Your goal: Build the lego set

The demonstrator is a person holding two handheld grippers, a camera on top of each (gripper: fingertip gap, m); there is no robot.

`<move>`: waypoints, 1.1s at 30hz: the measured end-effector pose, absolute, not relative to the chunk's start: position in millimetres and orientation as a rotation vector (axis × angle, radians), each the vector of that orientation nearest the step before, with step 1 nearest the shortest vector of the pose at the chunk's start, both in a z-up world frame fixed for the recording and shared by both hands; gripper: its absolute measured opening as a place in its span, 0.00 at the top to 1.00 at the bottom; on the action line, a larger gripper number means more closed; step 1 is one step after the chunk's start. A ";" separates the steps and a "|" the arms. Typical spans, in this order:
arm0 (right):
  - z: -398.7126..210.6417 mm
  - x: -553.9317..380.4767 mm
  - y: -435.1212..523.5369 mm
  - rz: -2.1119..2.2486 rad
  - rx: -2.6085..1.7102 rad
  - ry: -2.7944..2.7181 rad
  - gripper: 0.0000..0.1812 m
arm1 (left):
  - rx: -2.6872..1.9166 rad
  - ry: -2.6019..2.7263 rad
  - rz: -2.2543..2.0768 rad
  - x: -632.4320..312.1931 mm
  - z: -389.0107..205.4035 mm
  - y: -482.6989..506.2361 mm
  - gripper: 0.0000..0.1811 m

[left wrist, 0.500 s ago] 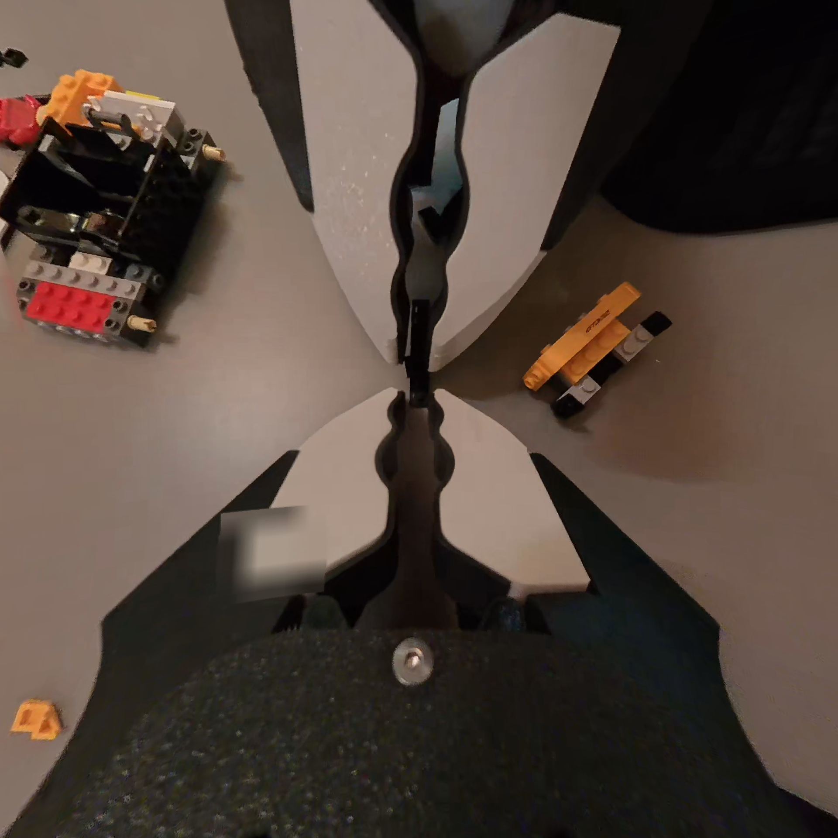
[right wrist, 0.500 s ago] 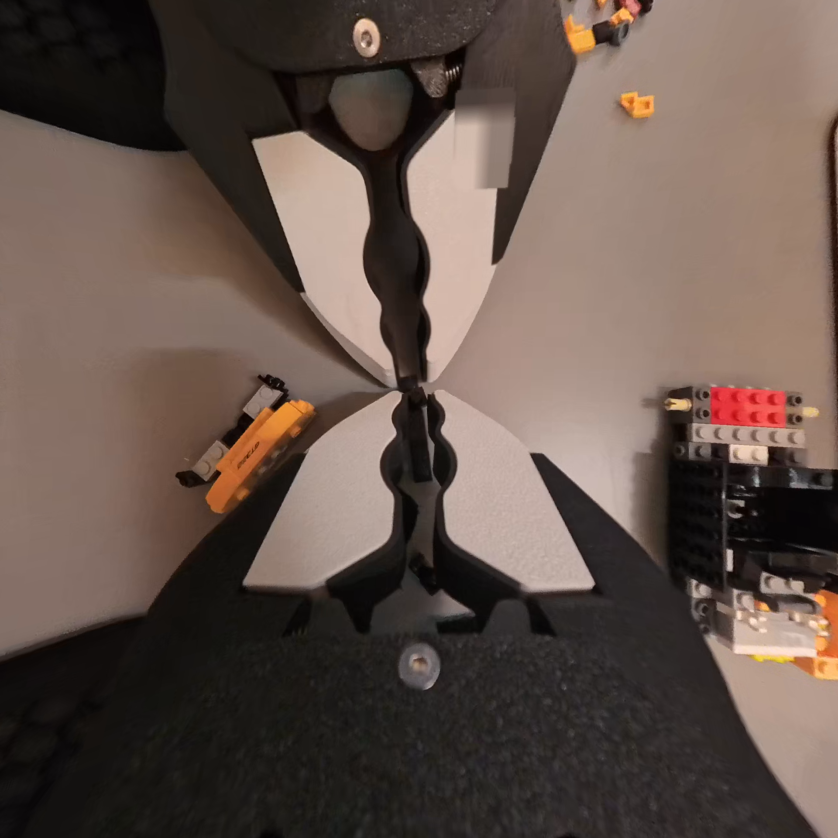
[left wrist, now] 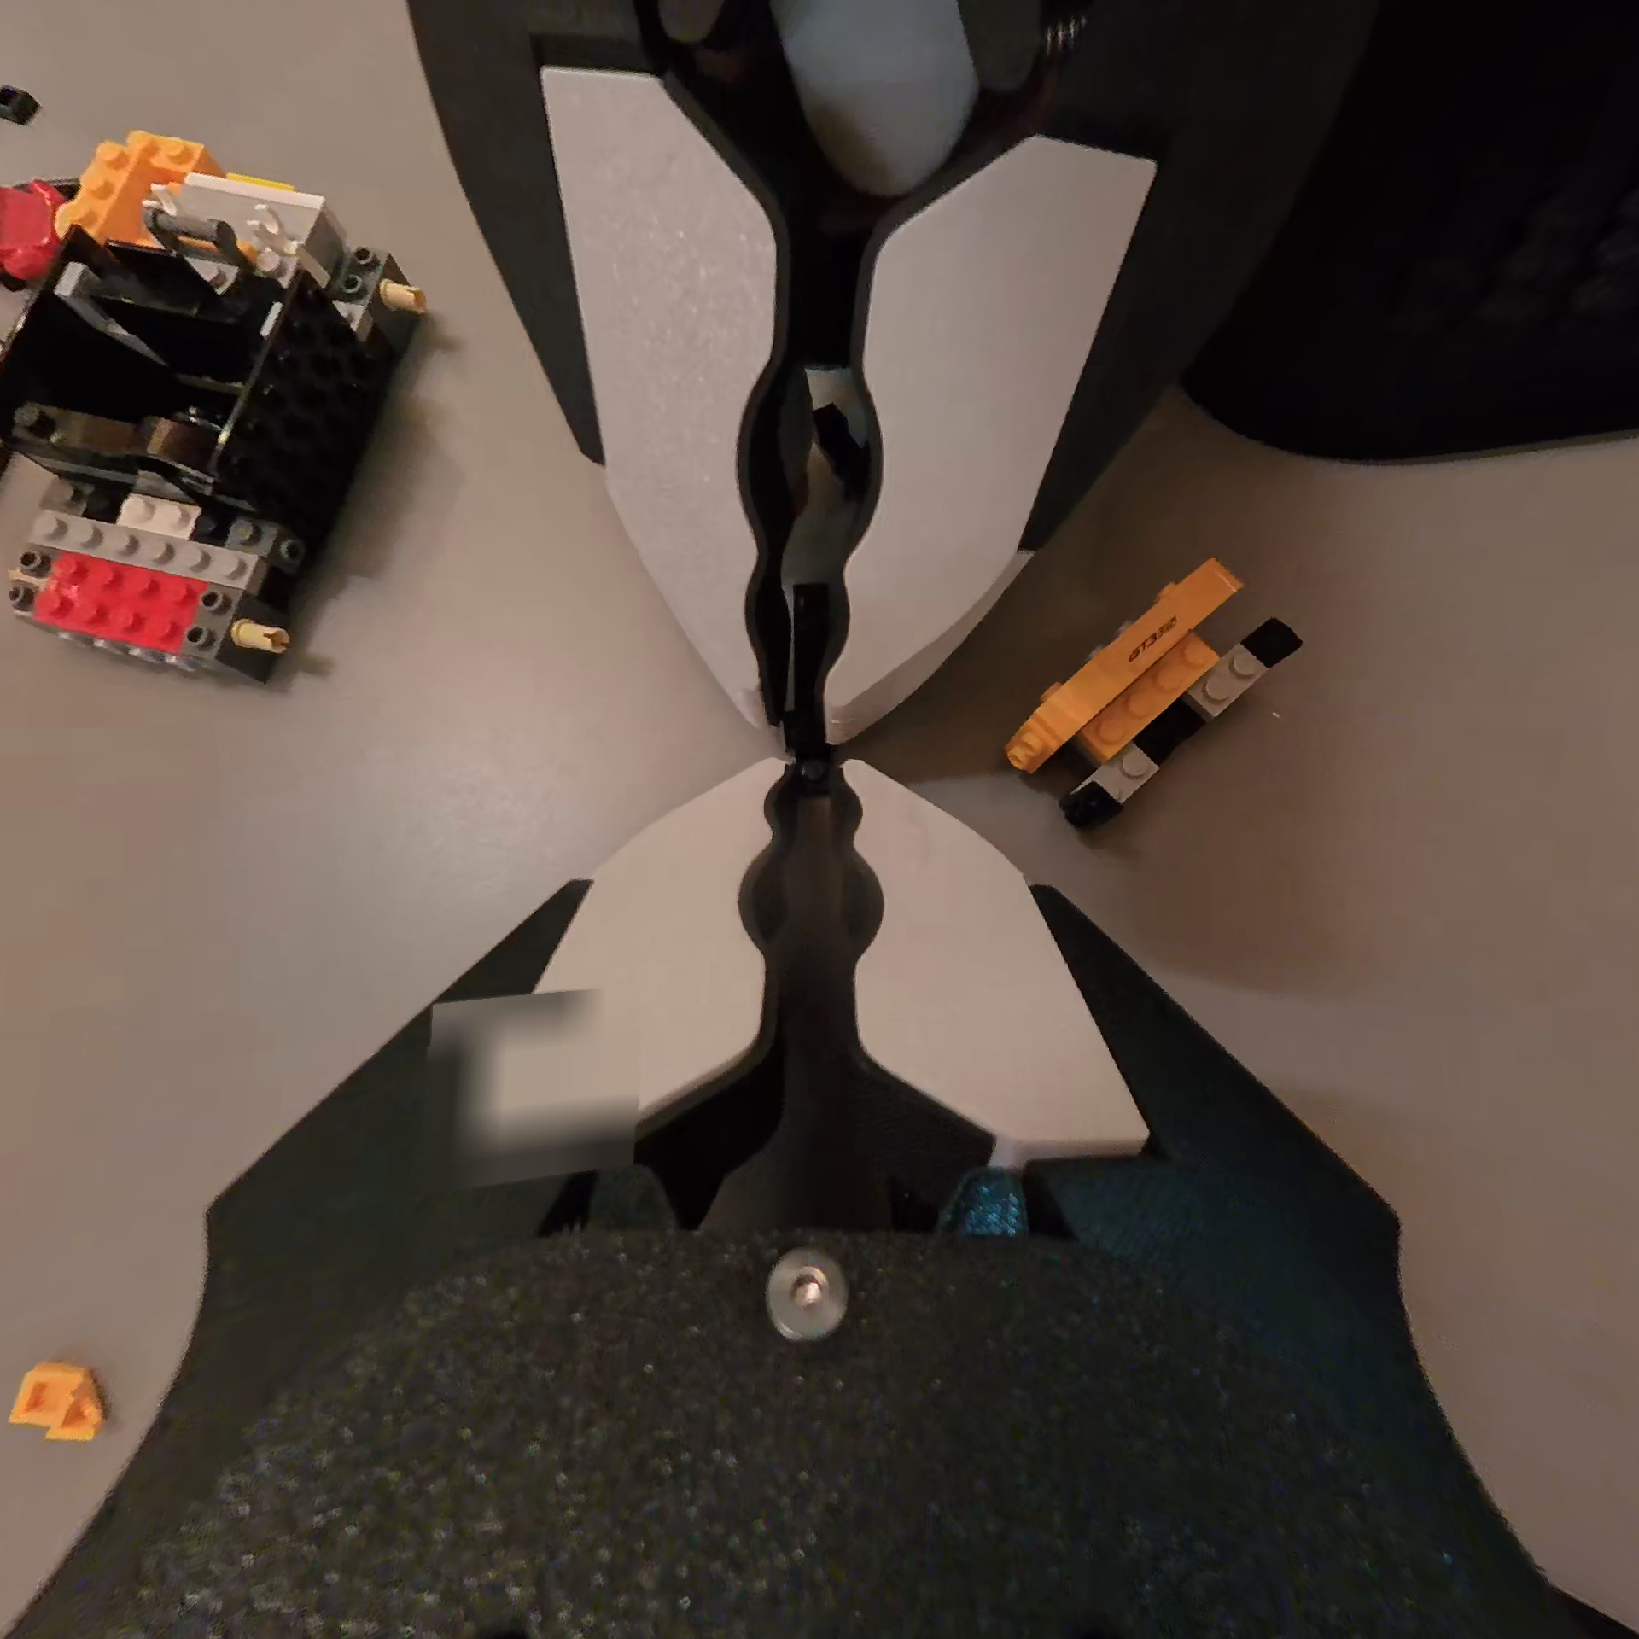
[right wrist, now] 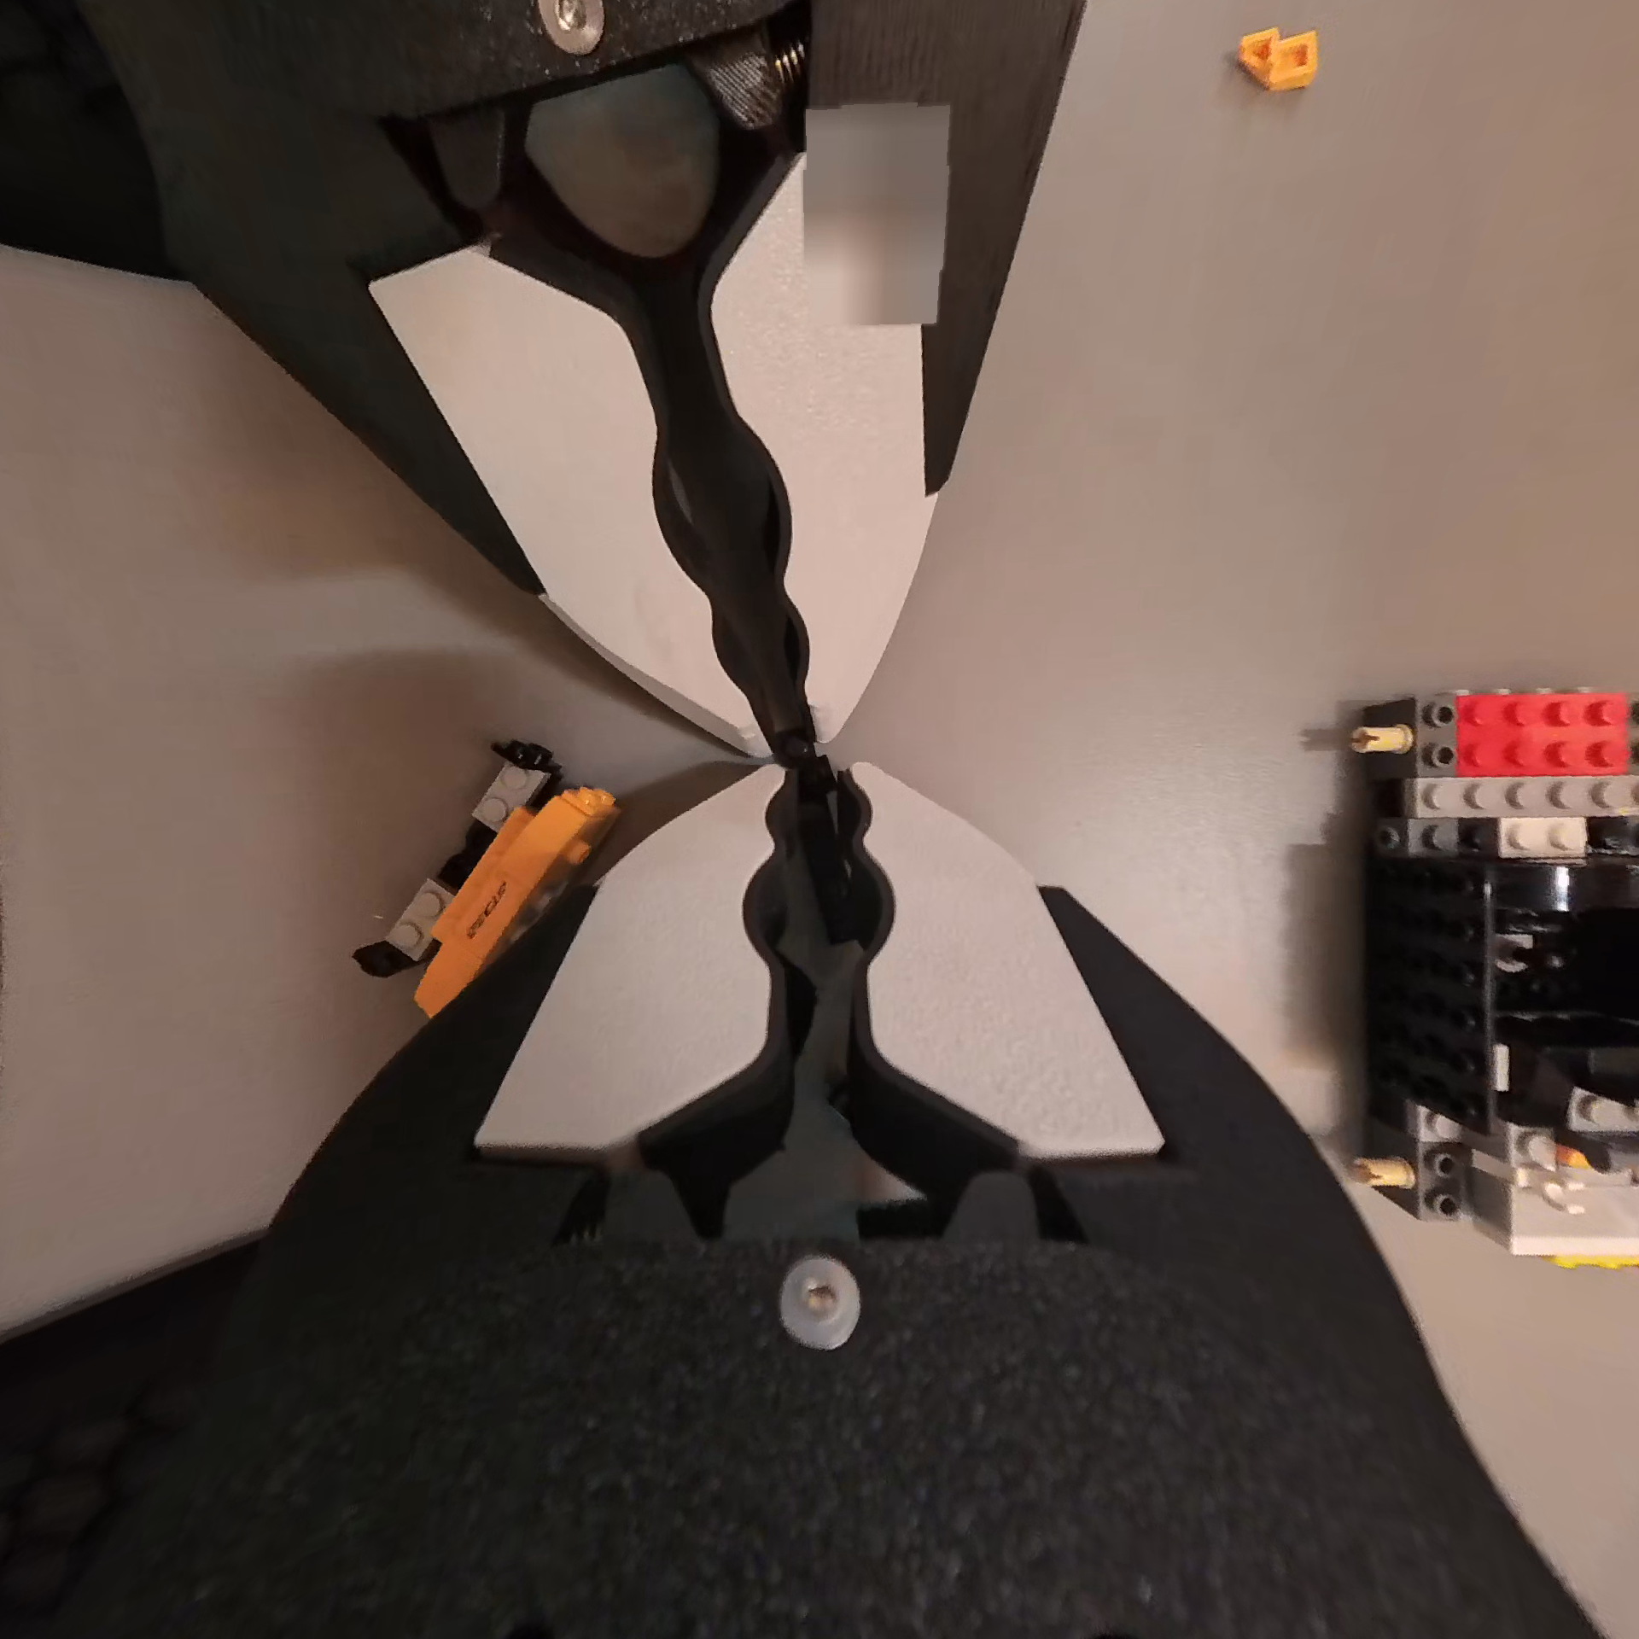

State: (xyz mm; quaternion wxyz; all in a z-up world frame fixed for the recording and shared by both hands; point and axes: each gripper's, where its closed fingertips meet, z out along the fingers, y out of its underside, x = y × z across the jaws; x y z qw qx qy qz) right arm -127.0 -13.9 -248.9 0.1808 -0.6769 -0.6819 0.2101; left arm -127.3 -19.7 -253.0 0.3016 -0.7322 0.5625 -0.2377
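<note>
Matt grey table; glossy plastic seen on the black lego chassis; gripper housing grainy, rough black.

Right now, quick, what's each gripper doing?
Left gripper: closed, tip pinching a small black Lego piece.
Right gripper: closed on a thin black Lego bar, tip to tip with the left one.

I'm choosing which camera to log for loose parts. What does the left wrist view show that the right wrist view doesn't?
Only the left wrist view shows a tiny black piece at its top left edge and the dark red part behind the black lego build. Only the right wrist view shows nothing extra that I can make out. Both show the build, the orange and grey assembly, a loose orange bracket, and the left gripper and right gripper meeting tip to tip on a thin black piece.
</note>
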 end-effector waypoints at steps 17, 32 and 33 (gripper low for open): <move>-251.0 -123.6 -18.1 0.637 -1.965 -1.982 0.94 | -1.943 1.494 -0.635 -127.3 -252.9 -20.5 0.97; -252.1 -127.0 -14.7 0.689 -1.974 -1.972 0.89 | -1.928 1.506 -0.629 -127.1 -252.8 -20.7 0.97; -252.1 -127.3 -14.5 0.698 -1.981 -1.969 0.89 | -1.927 1.507 -0.628 -127.0 -252.8 -20.7 0.97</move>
